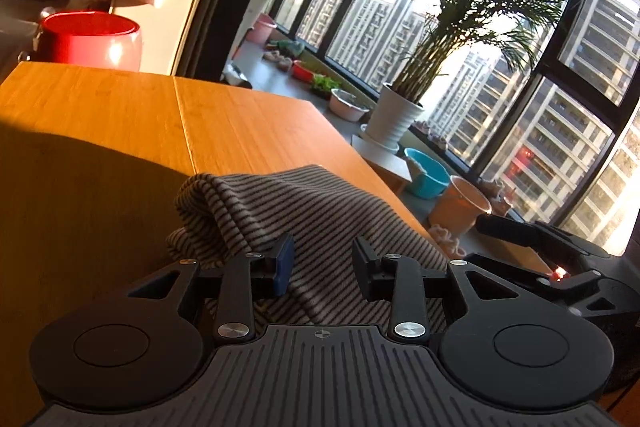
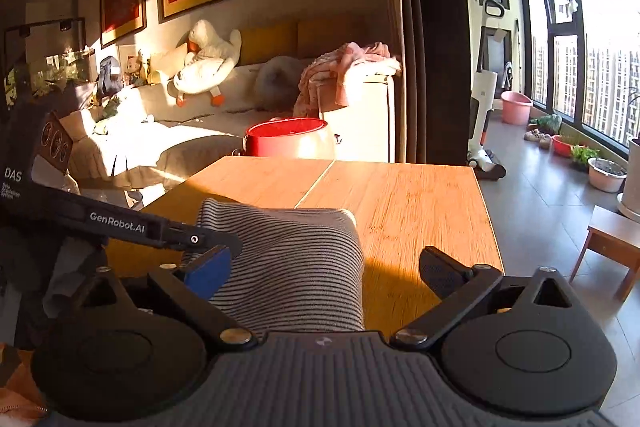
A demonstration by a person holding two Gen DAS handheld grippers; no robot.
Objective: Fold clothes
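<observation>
Lying folded on wooden table (image 2: 420,195), striped grey garment (image 2: 292,267), rumpled edge

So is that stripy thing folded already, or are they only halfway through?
Done, it seems: the striped garment lies on the wooden table as a compact bundle with rounded, doubled-over edges. In hand: nothing; the left gripper and the right gripper both stand open above it, pads clear of the cloth. Left, perhaps: a pink garment is draped over the white cabinet behind, unfolded.
</observation>
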